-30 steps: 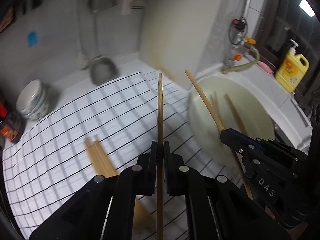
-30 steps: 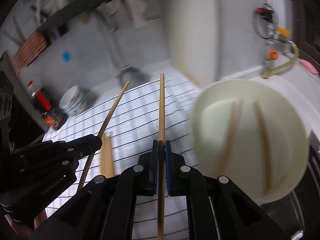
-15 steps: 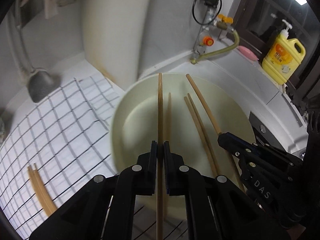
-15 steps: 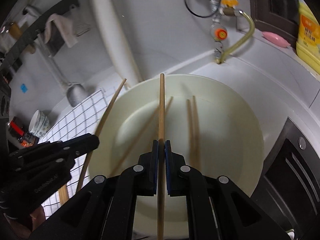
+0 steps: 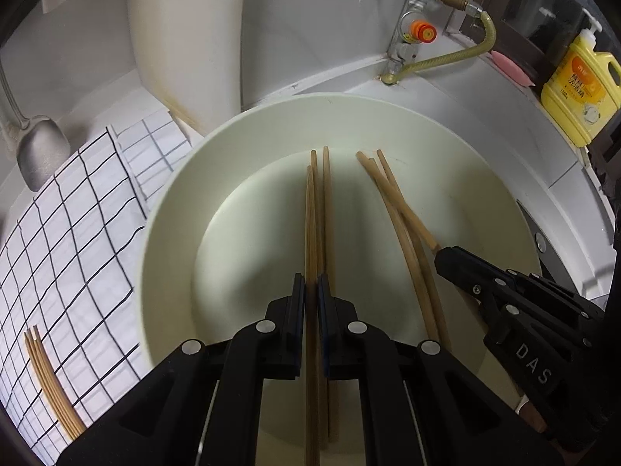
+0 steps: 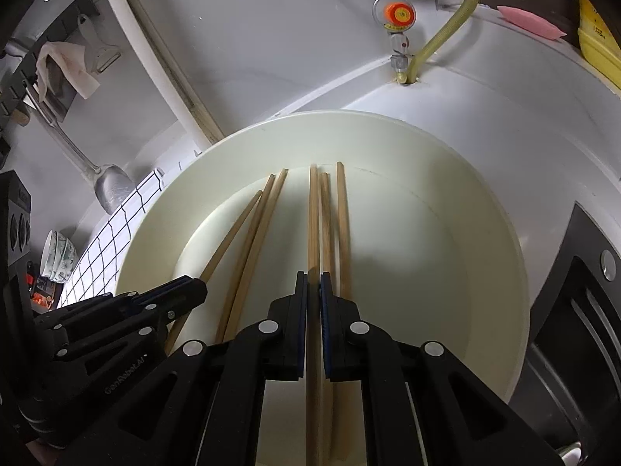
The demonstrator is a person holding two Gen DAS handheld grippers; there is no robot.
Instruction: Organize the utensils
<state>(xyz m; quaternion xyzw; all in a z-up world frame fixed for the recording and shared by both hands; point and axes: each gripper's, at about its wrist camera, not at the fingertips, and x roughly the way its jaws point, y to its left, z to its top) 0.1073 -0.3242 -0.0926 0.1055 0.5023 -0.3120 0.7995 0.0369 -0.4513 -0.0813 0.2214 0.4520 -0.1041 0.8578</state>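
Both grippers have swung away from the black-and-white checked cloth (image 5: 70, 240) and now hang over the large cream plastic basin (image 5: 485, 194), which fills the view where a second ago the cloth lay ahead of them. Each black two-finger tool is pinched tight on a single wooden chopstick. In the left wrist view, the left gripper (image 5: 311, 295) clamps its held chopstick (image 5: 310, 233) between closed jaws, the stick running straight ahead over the basin floor. To its right the right gripper (image 5: 440, 258) grips its own chopstick (image 5: 403, 209), which slants forward and to the left.

Four loose bamboo chopsticks lie on the basin floor: one pair (image 5: 328, 213) directly under and just right of the left tool's stick, another pair (image 5: 392, 209) beneath the right tool's. Whether either held tip touches the basin is hard to tell.

Far to the left of the left gripper, a bundle of chopsticks (image 5: 50, 384) rests on the cloth. Ahead and left hangs a grey metal ladle (image 5: 42, 155); ahead and right stand a brass tap with a yellow hose (image 5: 446, 54) and a yellow detergent bottle (image 5: 578, 89).
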